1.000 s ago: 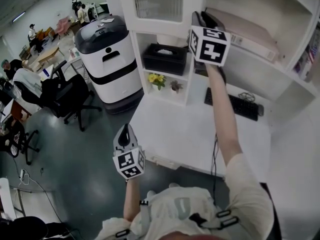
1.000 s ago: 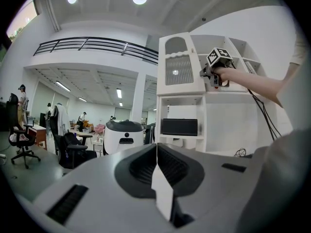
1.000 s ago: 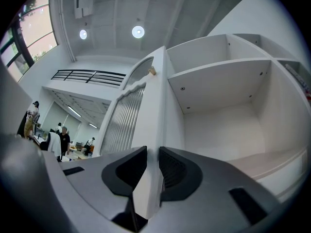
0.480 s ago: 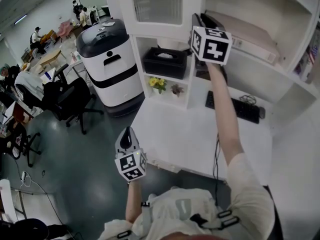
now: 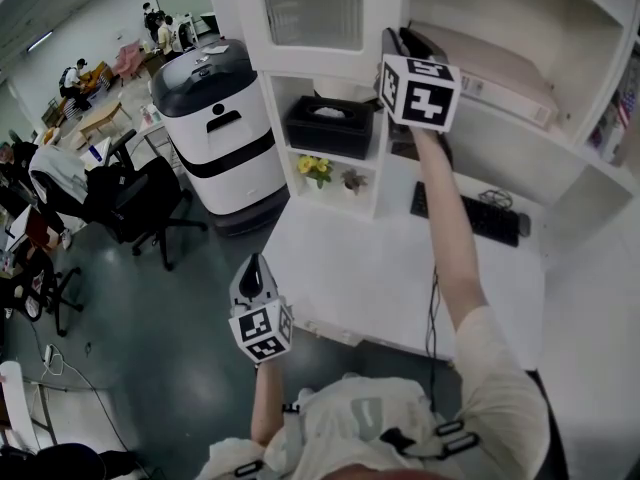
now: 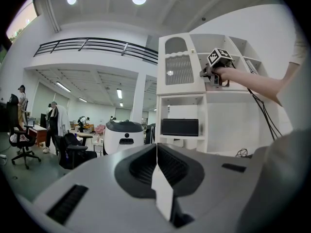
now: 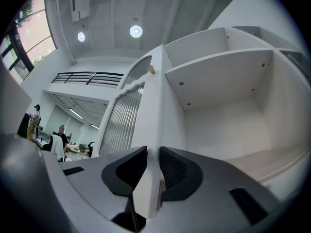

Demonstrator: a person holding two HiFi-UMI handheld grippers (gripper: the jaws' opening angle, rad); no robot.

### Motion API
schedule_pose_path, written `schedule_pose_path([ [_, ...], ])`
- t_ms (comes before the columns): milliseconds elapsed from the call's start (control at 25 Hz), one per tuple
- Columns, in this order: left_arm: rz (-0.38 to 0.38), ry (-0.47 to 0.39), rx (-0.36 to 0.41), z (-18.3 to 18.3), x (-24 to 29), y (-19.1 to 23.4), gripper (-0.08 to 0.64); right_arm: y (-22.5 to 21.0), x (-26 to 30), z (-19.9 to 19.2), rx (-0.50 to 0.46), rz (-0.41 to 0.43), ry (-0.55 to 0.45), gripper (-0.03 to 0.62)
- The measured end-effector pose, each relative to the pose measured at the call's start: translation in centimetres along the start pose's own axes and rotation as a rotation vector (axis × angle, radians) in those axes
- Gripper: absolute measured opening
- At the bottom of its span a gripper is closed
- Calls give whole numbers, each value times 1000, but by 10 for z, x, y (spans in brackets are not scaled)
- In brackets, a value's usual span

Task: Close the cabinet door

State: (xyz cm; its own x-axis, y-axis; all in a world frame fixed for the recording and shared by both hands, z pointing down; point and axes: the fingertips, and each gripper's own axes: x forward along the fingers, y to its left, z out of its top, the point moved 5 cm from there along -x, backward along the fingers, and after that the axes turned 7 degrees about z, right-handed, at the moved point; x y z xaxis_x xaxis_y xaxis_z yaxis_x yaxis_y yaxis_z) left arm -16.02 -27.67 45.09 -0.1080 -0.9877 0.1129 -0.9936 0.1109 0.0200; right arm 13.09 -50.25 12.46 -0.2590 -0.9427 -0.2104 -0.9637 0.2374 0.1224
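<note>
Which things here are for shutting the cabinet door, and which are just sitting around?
For the job:
- cabinet door, its edge pinched in the jaws of the right gripper
- open cabinet beside it

Just lying about:
- black box
- yellow flowers
- keyboard
- left gripper, jaws together, holding nothing

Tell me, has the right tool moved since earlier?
No. The right tool keeps its place against the white cabinet shelf, gripping the white door edge.
</note>
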Motion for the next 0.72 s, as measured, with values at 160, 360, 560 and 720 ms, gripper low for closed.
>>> schedule_pose_path([
  [160, 1, 0, 0, 2, -2, 4, 6, 0, 1, 1, 8, 5, 19, 72],
  [360, 1, -9, 4, 8, -11, 11, 6, 3, -8, 2, 33, 1, 1, 72],
  [560, 17, -19, 0, 12, -22, 29, 6, 29, -28, 13, -4, 51, -65, 72],
  [720, 17, -45, -6, 25, -34, 41, 6, 61, -58, 27, -19, 118, -149, 72],
])
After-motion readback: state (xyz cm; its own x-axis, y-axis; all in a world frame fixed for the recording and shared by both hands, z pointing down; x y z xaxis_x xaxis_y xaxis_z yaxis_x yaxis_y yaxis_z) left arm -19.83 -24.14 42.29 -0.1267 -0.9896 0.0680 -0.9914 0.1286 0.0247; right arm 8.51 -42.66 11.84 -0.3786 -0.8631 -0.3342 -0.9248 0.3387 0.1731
